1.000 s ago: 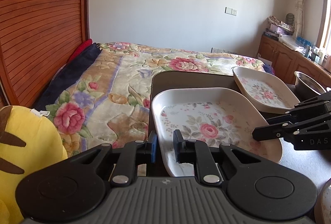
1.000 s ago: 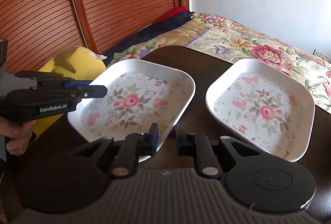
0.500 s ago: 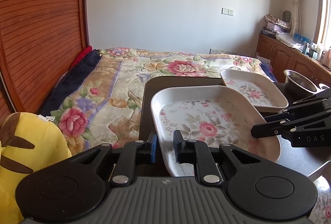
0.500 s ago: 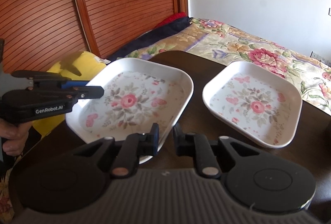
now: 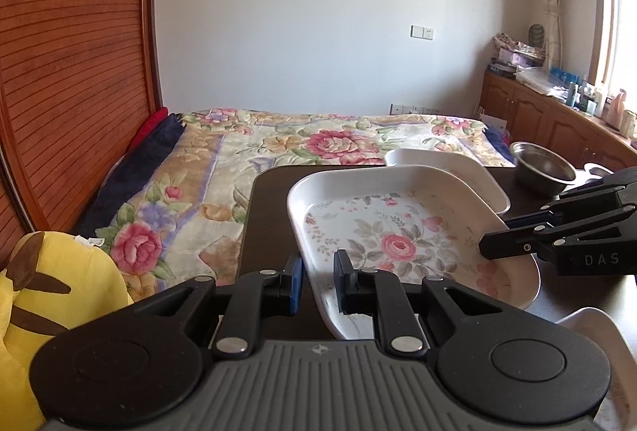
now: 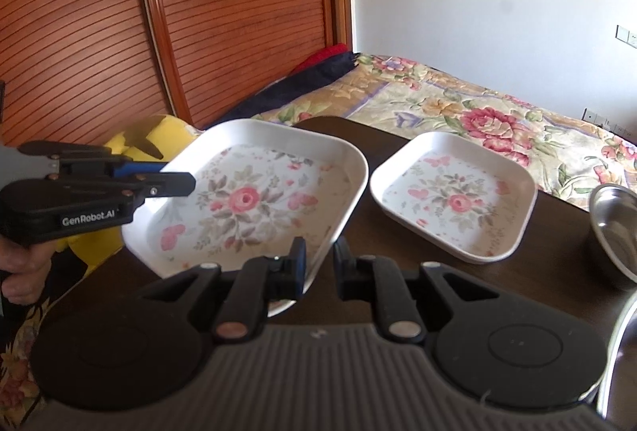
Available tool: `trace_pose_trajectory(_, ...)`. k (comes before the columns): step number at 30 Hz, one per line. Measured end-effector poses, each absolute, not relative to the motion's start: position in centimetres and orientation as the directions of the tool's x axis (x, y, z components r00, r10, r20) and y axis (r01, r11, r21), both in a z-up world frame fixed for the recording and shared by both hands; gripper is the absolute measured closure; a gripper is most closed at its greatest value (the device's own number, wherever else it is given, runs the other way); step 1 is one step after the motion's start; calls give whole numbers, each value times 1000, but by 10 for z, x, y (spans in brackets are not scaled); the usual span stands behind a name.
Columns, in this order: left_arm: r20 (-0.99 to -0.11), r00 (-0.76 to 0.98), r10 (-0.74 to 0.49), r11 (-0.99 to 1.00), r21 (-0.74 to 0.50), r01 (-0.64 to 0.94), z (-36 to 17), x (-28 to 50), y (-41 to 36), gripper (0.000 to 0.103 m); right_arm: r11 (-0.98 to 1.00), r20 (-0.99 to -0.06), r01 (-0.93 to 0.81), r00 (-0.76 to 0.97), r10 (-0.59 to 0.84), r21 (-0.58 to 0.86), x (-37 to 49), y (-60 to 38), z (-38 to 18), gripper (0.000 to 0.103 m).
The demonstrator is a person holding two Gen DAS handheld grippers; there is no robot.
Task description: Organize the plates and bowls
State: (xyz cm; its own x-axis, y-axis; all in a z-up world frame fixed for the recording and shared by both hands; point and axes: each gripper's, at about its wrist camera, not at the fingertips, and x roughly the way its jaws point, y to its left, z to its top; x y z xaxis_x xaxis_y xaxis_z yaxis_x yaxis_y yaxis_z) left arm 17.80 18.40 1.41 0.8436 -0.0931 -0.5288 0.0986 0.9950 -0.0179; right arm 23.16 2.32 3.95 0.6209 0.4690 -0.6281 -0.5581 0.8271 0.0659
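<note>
A large white floral plate (image 5: 398, 232) (image 6: 254, 200) hangs level above the dark table (image 6: 374, 148), held from two sides. My left gripper (image 5: 318, 271) (image 6: 175, 174) is shut on the plate's near-left rim. My right gripper (image 6: 320, 259) (image 5: 495, 236) is shut on the opposite rim. A smaller floral plate (image 6: 454, 200) (image 5: 450, 162) lies flat on the table just beyond the large one. Further right stands a steel bowl (image 5: 543, 166) (image 6: 617, 232).
A yellow plush toy (image 5: 59, 291) (image 6: 159, 128) sits off the table's left edge, and a bed with a floral cover (image 5: 318, 140) lies behind. Another dish rim (image 5: 593, 327) shows at the near right. A hand (image 6: 24, 271) holds the left gripper.
Both grippers have risen with the large plate still clamped between them. The small plate and the steel bowl now sit lower and farther off in both views.
</note>
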Motion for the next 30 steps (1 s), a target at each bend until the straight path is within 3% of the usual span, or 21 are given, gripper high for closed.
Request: trace_pose_trajectory(30, -518, 841, -155, 983, 2, 182, 31, 103, 104, 85, 862, -583, -504, 688, 432, 43, 150, -49, 54, 87)
